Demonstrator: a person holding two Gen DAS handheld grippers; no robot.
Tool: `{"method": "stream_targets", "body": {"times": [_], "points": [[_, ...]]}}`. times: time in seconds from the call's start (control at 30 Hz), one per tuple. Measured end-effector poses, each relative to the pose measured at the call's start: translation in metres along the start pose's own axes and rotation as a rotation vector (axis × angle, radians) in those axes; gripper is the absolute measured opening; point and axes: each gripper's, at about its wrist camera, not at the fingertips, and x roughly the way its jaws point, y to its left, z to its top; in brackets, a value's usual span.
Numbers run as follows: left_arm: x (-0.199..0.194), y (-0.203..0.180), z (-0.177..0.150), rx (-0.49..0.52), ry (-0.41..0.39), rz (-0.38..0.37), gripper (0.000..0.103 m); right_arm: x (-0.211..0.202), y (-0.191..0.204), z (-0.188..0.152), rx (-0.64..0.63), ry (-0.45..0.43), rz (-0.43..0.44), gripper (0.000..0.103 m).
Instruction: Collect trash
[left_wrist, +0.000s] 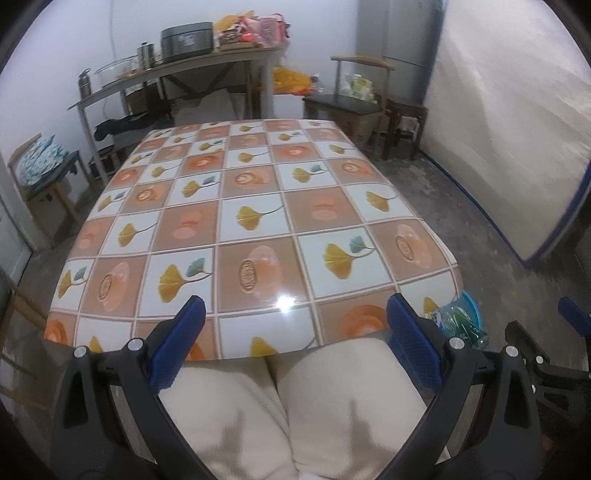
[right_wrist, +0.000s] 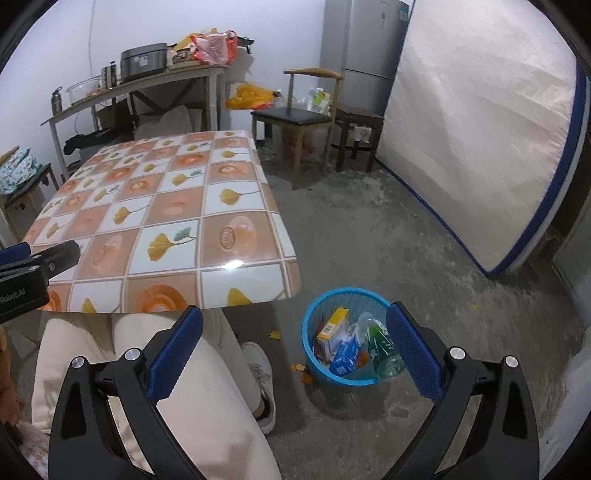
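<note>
Mattress (right_wrist: 476, 136) leans upright against right wall, blue edging, takes most of that side. Grey fridge (right_wrist: 365, 40) stands behind it in the corner. Dining table (left_wrist: 236, 221) with glossy checked leaf-pattern cloth fills the middle, top bare, glare spot near front edge. Long side table (right_wrist: 147, 85) along back wall carries a rice cooker (right_wrist: 143, 64), plastic bags (right_wrist: 210, 46), a glass bowl, a metal flask. Wooden chair (right_wrist: 295, 114) with dark seat and a small dark stool (right_wrist: 360, 122) sit between table and mattress; yellow bag behind the chair. Person sits at table's near edge, cream trousers (left_wrist: 295, 406) filling the bottom of left view, a grey sneaker (right_wrist: 264, 384) on the concrete floor.

Blue trash basket (right_wrist: 314, 325) stands on the floor just right of table corner, beside the sneaker. Inside: yellow box (right_wrist: 332, 323), blue packet (right_wrist: 345, 356), green plastic bottle (right_wrist: 384, 349), clear wrapper. Few orange scraps (right_wrist: 299, 369) lie on floor touching near basket's left side.

Left gripper (left_wrist: 295, 339) hangs over lap, fingers spread wide, nothing between. Right gripper (right_wrist: 295, 347) spread wide too, empty, hovering above basket and knee.
</note>
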Motion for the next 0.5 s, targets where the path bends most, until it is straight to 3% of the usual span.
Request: {"method": "stream_targets", "body": {"times": [0.5], "points": [[0.002,-0.009,0.003,0.033,0.004,-0.026,0.095,-0.003,-0.014,-0.004,0.04,-0.008,-0.03,0.096]]}}
